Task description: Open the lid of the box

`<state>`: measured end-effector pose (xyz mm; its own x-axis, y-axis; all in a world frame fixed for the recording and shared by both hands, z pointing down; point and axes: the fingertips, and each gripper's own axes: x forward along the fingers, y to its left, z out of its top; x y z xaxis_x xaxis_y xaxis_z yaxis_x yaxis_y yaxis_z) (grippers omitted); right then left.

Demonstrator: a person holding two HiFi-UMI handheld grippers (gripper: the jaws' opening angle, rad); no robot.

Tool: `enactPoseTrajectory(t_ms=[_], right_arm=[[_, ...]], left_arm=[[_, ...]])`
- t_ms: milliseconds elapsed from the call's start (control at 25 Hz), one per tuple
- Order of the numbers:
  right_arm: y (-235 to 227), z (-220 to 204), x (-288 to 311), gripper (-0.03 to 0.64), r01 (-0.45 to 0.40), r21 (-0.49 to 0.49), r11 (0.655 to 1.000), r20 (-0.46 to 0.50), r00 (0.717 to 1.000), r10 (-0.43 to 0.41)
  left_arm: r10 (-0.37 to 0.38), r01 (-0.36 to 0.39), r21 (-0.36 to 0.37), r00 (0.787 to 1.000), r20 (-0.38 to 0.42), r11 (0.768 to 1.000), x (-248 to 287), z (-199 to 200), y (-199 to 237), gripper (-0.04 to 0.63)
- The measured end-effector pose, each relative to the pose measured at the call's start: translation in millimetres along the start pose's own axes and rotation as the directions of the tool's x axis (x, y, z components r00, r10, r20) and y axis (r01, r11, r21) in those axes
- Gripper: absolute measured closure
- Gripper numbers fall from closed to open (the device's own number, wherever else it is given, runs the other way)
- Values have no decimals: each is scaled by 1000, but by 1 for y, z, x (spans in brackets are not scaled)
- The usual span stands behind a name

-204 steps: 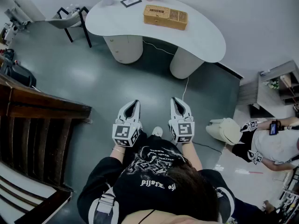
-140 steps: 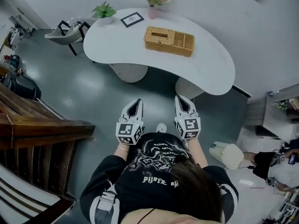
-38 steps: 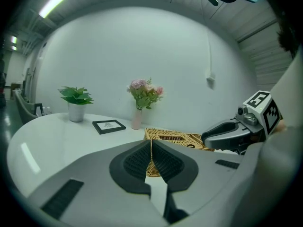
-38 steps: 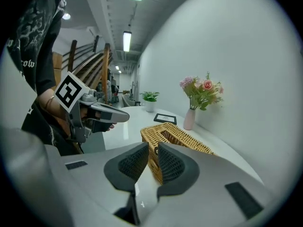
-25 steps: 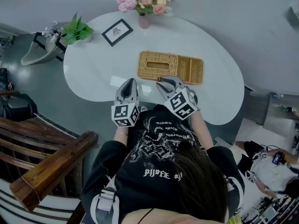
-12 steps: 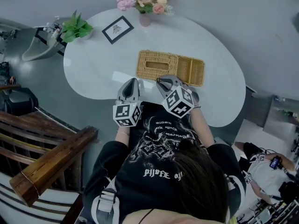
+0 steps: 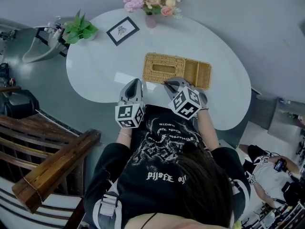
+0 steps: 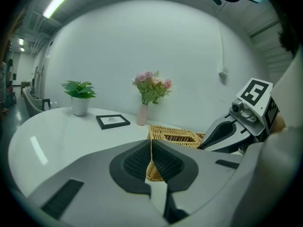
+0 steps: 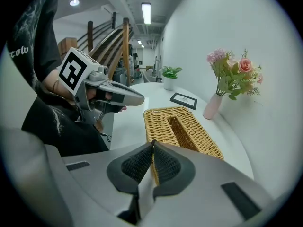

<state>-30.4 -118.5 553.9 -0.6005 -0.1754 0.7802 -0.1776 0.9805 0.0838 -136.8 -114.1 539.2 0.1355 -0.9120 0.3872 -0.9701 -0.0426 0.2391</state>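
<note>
Wicker box [image 7: 176, 71] sits mid-table [image 7: 105, 66], lid still on. Right gripper [image 7: 170, 83] is closed at the box's table-front rim, with nothing visibly pinched. Left gripper [image 7: 134, 84] is closed and empty over the table's front edge.

Risk: with both jaws closed, the 2 tips probably get no purchase on the weave. They could slip and shove the box across the table.

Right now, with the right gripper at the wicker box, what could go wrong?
1. The right gripper has just closed at the near edge of the wicker box, tips together; whether it caught the lid is unclear, so a lift may come up empty.
2. The left gripper is shut and off the box; unbraced, the whole box could lift or slide toward the vase.
</note>
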Motion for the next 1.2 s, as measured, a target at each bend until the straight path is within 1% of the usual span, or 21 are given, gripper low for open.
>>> enactPoseTrajectory(t_ms=[320, 520, 720, 880, 1040, 1200], right_arm=[[-1, 1, 1, 584, -9, -8, 1000, -26, 1000, 9], [-1, 3, -2, 584, -1, -22, 1000, -31, 1000, 1], [-1, 3, -4, 584, -18, -40, 999, -46, 999, 17], [-1, 10, -8, 584, -43, -40, 998, -20, 999, 42], [-3, 9, -10, 584, -58, -64, 996, -33, 998, 56], [-3, 11, -10, 584, -90, -82, 993, -21, 996, 89]], left_arm=[[-27, 26, 28, 1000, 9, 999, 12, 6, 3, 571], [-35, 35, 21, 999, 13, 999, 15, 7, 5, 571], [-42, 42, 36, 999, 20, 999, 19, 12, 5, 571], [-38, 37, 28, 999, 29, 999, 19, 14, 7, 571], [-40, 39, 21, 999, 31, 999, 20, 15, 9, 571], [-39, 38, 22, 999, 35, 999, 22, 16, 10, 571]])
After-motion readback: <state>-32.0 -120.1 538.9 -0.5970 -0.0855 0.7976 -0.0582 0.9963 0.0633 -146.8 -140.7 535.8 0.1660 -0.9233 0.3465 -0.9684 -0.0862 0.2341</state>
